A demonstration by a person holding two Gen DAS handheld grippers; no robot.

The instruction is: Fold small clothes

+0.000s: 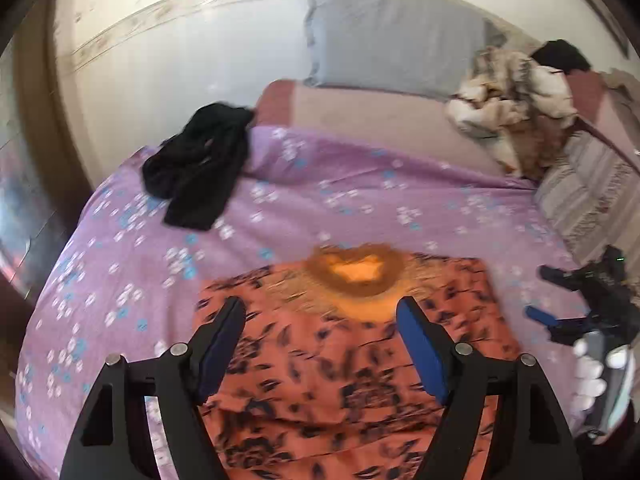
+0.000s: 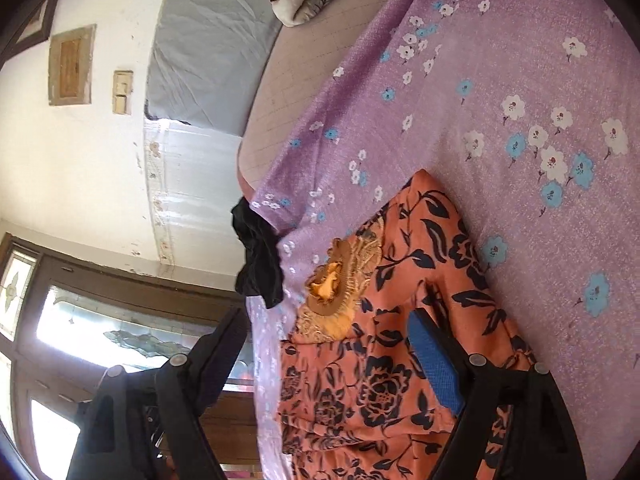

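An orange garment with a dark floral print and a gold embroidered neckline (image 1: 340, 364) lies folded on the purple floral bedsheet (image 1: 320, 200). My left gripper (image 1: 322, 312) is open above it, fingers spread to either side of the neckline, holding nothing. In the right wrist view the same garment (image 2: 384, 368) lies on the sheet (image 2: 520, 80). My right gripper (image 2: 328, 320) is open over the garment's edge, with its blue pad (image 2: 434, 364) above the cloth. The right gripper also shows in the left wrist view (image 1: 548, 300) at the far right.
A black garment (image 1: 200, 168) lies crumpled on the sheet at the far left; it also shows in the right wrist view (image 2: 258, 256). A grey pillow (image 1: 392, 36) and a cream patterned blanket (image 1: 508, 108) sit at the bed's head. A wall and window are behind.
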